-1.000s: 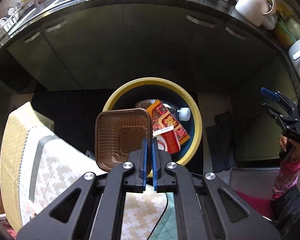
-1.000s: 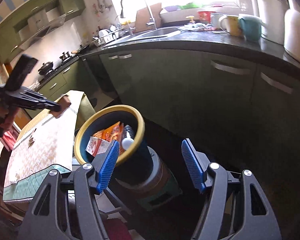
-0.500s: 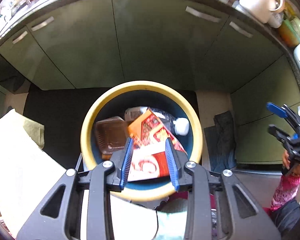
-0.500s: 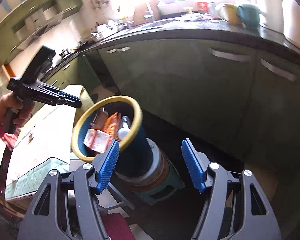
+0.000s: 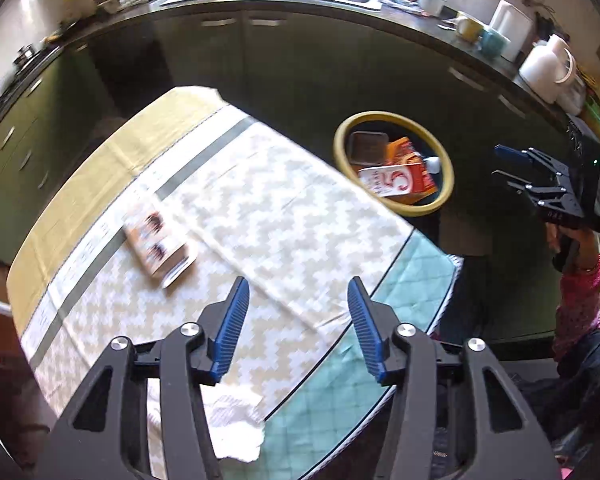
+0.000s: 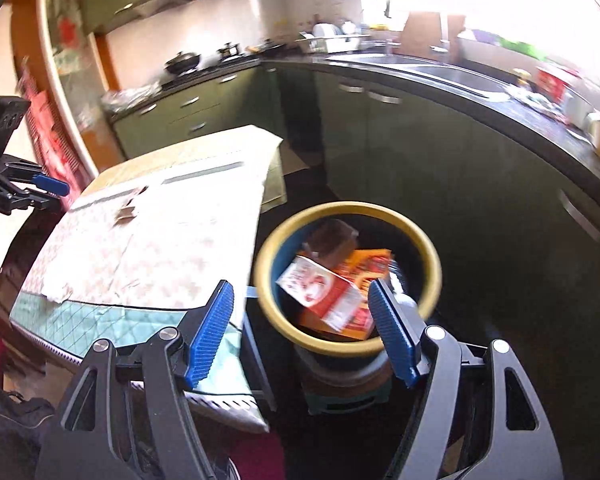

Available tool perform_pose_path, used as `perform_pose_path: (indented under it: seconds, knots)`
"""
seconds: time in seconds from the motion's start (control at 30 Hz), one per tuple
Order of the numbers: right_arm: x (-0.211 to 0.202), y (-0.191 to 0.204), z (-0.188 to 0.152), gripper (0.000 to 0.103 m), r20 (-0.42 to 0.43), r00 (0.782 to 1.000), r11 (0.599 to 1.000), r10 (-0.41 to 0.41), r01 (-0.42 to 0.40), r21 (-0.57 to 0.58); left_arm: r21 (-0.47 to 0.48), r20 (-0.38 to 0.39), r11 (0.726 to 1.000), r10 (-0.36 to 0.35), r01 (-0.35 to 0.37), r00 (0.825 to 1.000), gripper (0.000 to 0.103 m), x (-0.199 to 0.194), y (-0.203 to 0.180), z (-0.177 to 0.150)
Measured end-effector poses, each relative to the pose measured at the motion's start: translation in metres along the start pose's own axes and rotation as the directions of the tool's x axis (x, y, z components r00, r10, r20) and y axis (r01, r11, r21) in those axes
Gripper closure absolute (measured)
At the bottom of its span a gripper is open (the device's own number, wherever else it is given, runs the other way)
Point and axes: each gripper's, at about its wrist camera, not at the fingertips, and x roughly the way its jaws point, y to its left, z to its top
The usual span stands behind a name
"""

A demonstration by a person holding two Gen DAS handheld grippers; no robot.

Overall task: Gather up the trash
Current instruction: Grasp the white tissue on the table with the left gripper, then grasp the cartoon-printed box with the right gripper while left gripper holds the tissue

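Green cupboards run round the kitchen. My left gripper (image 5: 298, 326) hangs over the worktop (image 5: 260, 216), its fingers (image 5: 232, 326) wide apart and holding nothing. A small box (image 5: 158, 246) lies flat on the cloth ahead of it. My right gripper (image 6: 304, 334) is above the bin (image 6: 430, 258), which stands just beside the worktop, and its fingers are wide apart and hold nothing too. Inside the bin I see a brown tray (image 6: 332, 240), a red and white carton (image 6: 320, 290) and an orange packet (image 6: 366, 266).
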Motion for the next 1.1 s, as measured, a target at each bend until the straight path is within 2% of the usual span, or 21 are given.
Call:
perform_pose_path:
  seconds: [0.13, 0.27, 0.33, 0.43, 0.63, 0.67, 0.7, 0.73, 0.8, 0.93, 1.0, 1.1]
  knots:
    - [0.021, 0.042, 0.018, 0.034, -0.035, 0.998, 0.994, 0.051, -0.055, -0.099, -0.149, -0.050, 0.988, 0.039, -0.046, 0.998, 0.050, 0.002, 0.053, -0.061]
    - [0.037, 0.085, 0.032, 0.033, -0.063, 0.993, 0.976, 0.099, -0.109, -0.189, -0.211, -0.123, 0.973, 0.066, -0.091, 0.990, 0.048, 0.021, 0.086, -0.103]
    - [0.042, 0.103, 0.033, 0.033, -0.076, 0.990, 0.966, 0.121, -0.135, -0.219, -0.210, -0.151, 0.968, 0.106, -0.137, 0.983, 0.043, 0.032, 0.096, -0.113]
    - [0.051, 0.124, 0.032, 0.033, -0.105, 0.984, 0.952, 0.145, -0.168, -0.256, -0.227, -0.193, 0.955, 0.148, -0.190, 0.970, 0.041, 0.048, 0.111, -0.116]
    - [0.062, 0.131, 0.027, 0.033, -0.144, 0.978, 0.945, 0.148, -0.183, -0.273, -0.279, -0.239, 0.950, 0.072, -0.140, 0.968, 0.043, 0.074, 0.128, -0.115]
    - [0.061, 0.128, 0.026, 0.033, -0.144, 0.979, 0.946, 0.146, -0.181, -0.270, -0.286, -0.238, 0.950, 0.059, -0.128, 0.970, 0.046, 0.076, 0.129, -0.114]
    - [0.061, 0.126, 0.027, 0.033, -0.143, 0.980, 0.947, 0.142, -0.176, -0.267, -0.293, -0.231, 0.950, 0.040, -0.109, 0.972, 0.056, 0.076, 0.130, -0.113]
    - [0.061, 0.124, 0.027, 0.033, -0.142, 0.980, 0.949, 0.139, -0.173, -0.265, -0.302, -0.225, 0.948, 0.026, -0.095, 0.974, 0.074, 0.076, 0.131, -0.113]
    - [0.060, 0.121, 0.031, 0.033, -0.138, 0.981, 0.951, 0.136, -0.168, -0.260, -0.307, -0.213, 0.950, -0.009, -0.058, 0.977, 0.093, 0.075, 0.130, -0.112]
    - [0.066, 0.133, 0.049, 0.033, -0.140, 0.982, 0.949, 0.124, -0.159, -0.273, -0.295, -0.159, 0.954, 0.007, -0.054, 0.987, 0.096, 0.059, 0.123, -0.112]
    - [0.077, 0.148, 0.065, 0.020, -0.167, 0.976, 0.948, 0.137, -0.178, -0.264, -0.289, -0.107, 0.956, 0.030, -0.060, 0.994, 0.096, 0.039, 0.119, -0.116]
    - [0.103, 0.181, 0.093, 0.013, -0.221, 0.958, 0.942, 0.180, -0.233, -0.243, -0.276, -0.027, 0.956, 0.096, -0.100, 0.995, 0.096, 0.006, 0.110, -0.126]
